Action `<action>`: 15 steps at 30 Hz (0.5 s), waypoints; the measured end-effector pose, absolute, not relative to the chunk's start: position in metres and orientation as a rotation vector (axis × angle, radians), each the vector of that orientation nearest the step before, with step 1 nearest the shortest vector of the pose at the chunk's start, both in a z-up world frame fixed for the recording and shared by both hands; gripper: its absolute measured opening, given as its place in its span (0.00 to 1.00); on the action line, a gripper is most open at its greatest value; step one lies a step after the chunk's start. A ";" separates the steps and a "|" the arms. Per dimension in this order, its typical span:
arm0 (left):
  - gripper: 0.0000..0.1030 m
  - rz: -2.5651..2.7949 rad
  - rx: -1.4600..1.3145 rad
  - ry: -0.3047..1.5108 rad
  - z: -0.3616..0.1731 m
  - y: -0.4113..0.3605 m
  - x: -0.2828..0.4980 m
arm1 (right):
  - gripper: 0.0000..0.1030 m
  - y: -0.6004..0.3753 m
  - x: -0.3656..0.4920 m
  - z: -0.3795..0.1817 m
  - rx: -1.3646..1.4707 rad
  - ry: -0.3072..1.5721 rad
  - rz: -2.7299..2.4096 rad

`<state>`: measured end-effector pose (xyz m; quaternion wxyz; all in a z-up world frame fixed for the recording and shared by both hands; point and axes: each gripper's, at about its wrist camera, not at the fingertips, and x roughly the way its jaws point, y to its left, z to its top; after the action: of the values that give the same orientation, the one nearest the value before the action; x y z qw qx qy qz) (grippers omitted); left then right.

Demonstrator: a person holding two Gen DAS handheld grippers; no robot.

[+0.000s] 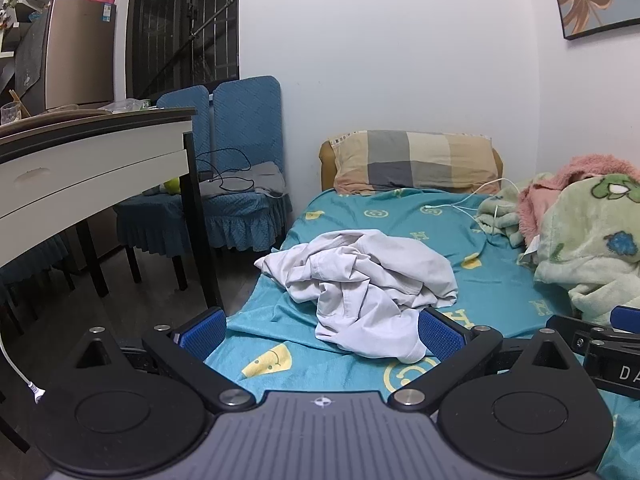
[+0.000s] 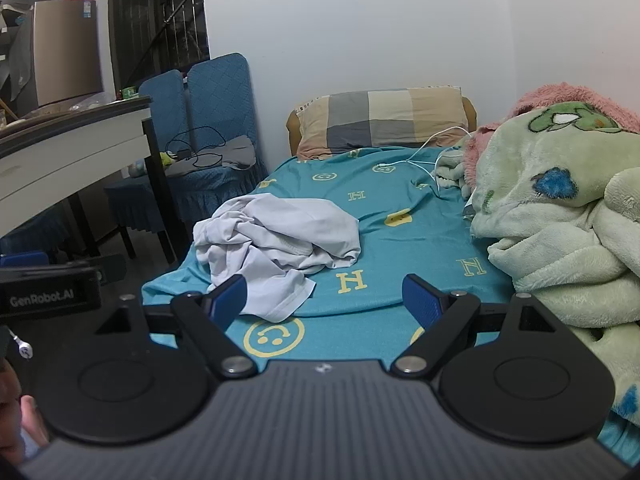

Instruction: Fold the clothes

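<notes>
A crumpled white garment [image 1: 360, 280] lies in a heap on the teal bed sheet [image 1: 400, 216], near the bed's left edge. It also shows in the right wrist view [image 2: 276, 240]. My left gripper [image 1: 322, 334] is open and empty, just short of the garment's near hem. My right gripper [image 2: 324, 300] is open and empty, to the right of the garment's near hem, above the sheet [image 2: 380, 184]. The right gripper's side shows at the left view's right edge [image 1: 608, 344]; the left gripper's side shows at the right view's left edge [image 2: 48, 280].
A green fleece blanket [image 2: 560, 220] with a pink one [image 2: 560, 96] is piled on the bed's right side. A checked pillow [image 2: 380, 120] and a white charging cable [image 2: 432, 148] lie at the head. A table [image 1: 80, 168] and blue chairs [image 1: 240, 152] stand left of the bed.
</notes>
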<state>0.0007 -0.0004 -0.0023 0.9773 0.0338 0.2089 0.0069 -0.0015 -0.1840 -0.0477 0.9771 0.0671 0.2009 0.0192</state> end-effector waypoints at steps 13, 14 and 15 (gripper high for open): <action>1.00 -0.001 0.051 0.421 -0.004 0.003 0.005 | 0.84 -0.183 -0.002 -0.046 0.137 0.406 0.035; 1.00 -0.004 0.049 0.422 -0.005 0.004 0.005 | 0.84 -0.183 -0.001 -0.045 0.138 0.407 0.036; 1.00 -0.007 0.047 0.423 -0.005 0.004 0.006 | 0.84 -0.184 -0.001 -0.045 0.139 0.407 0.036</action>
<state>0.0058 0.0039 -0.0047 0.9774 0.0233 0.2101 -0.0033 -0.0013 -0.1835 -0.0453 0.9768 0.0688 0.2018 0.0180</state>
